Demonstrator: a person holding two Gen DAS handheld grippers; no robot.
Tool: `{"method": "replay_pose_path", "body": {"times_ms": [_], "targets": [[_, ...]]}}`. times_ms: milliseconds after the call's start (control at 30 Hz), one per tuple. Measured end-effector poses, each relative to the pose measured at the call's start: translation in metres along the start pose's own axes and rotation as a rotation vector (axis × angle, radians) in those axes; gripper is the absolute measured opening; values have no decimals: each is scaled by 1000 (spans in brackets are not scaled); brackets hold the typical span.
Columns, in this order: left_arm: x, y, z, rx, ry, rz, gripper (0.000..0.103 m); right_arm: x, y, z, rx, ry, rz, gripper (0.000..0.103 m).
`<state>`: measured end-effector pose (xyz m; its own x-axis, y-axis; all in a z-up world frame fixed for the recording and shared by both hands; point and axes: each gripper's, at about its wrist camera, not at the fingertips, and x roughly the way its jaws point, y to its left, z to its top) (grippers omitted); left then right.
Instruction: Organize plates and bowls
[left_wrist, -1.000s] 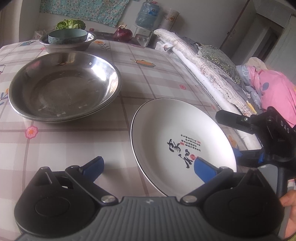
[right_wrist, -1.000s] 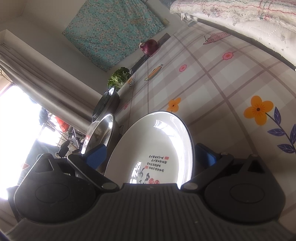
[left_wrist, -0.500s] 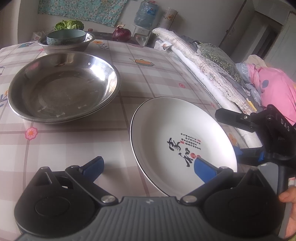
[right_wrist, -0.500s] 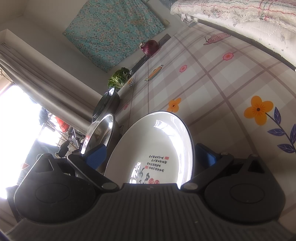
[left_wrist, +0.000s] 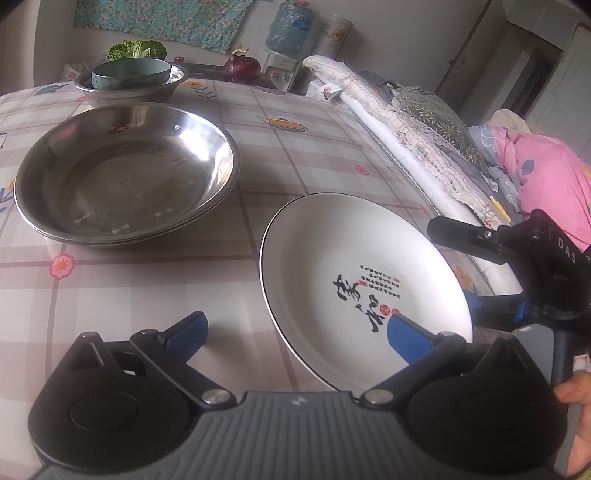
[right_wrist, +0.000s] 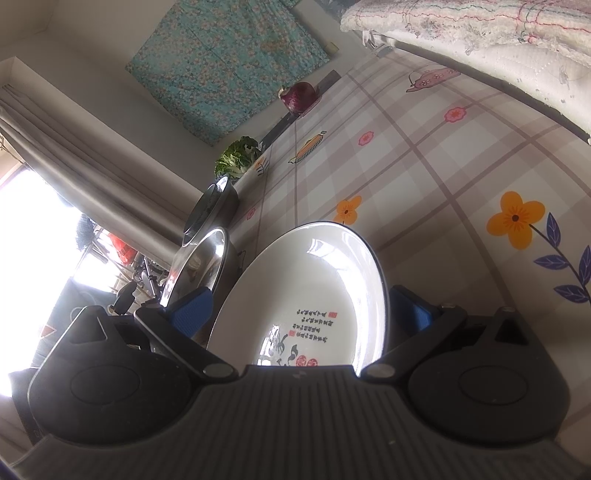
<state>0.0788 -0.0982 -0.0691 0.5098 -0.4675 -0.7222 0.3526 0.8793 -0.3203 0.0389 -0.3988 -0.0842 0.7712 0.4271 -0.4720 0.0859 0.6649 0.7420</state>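
A white plate (left_wrist: 332, 258) with black calligraphy lies on the checked tablecloth (left_wrist: 147, 295), right of centre. My right gripper (left_wrist: 454, 264) reaches in from the right, open, with one finger above the plate's right rim and one below. In the right wrist view the plate (right_wrist: 314, 277) fills the gap between the wide-apart pads of that gripper (right_wrist: 301, 314). My left gripper (left_wrist: 295, 328) hangs open over the table just short of the plate, holding nothing. Stacked steel plates (left_wrist: 125, 173) sit at the left. Behind them a teal bowl (left_wrist: 131, 74) rests inside a steel bowl (left_wrist: 129, 96).
A red onion (left_wrist: 241, 68), leafy greens (left_wrist: 136, 48) and a water bottle (left_wrist: 291, 26) stand at the far end. Folded bedding (left_wrist: 406, 122) runs along the table's right edge. A person's hand (left_wrist: 580, 406) holds the right gripper's handle.
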Motion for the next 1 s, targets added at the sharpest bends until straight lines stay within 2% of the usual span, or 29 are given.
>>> {"method": "replay_pose_path", "body": {"times_ms": [200,333,433,500,700,833,867,1000], "targets": [[1,-5,-1,42,-2,34,103,0,-3,4,35,14,1,102],[2,-11,-2,81,-10,72,99,-9,-3,0,12,-4,-39,98],[1,-10,-2,82,-21,67,92,-17,-3,-2,-31,-23,-90,88],[2,-10,0,85,-24,69,83,-20,-3,-4,-60,-34,-126,77],[7,-16,4,129,-30,99,59,-22,-2,-5,-150,-47,-211,53],[10,-19,6,144,-31,131,44,-21,-2,-6,-180,-46,-233,44],[10,-19,7,141,-31,132,36,-22,-2,-7,-186,-46,-237,41],[11,-18,9,129,-38,137,33,-23,-4,-10,-197,-36,-244,24]]}}
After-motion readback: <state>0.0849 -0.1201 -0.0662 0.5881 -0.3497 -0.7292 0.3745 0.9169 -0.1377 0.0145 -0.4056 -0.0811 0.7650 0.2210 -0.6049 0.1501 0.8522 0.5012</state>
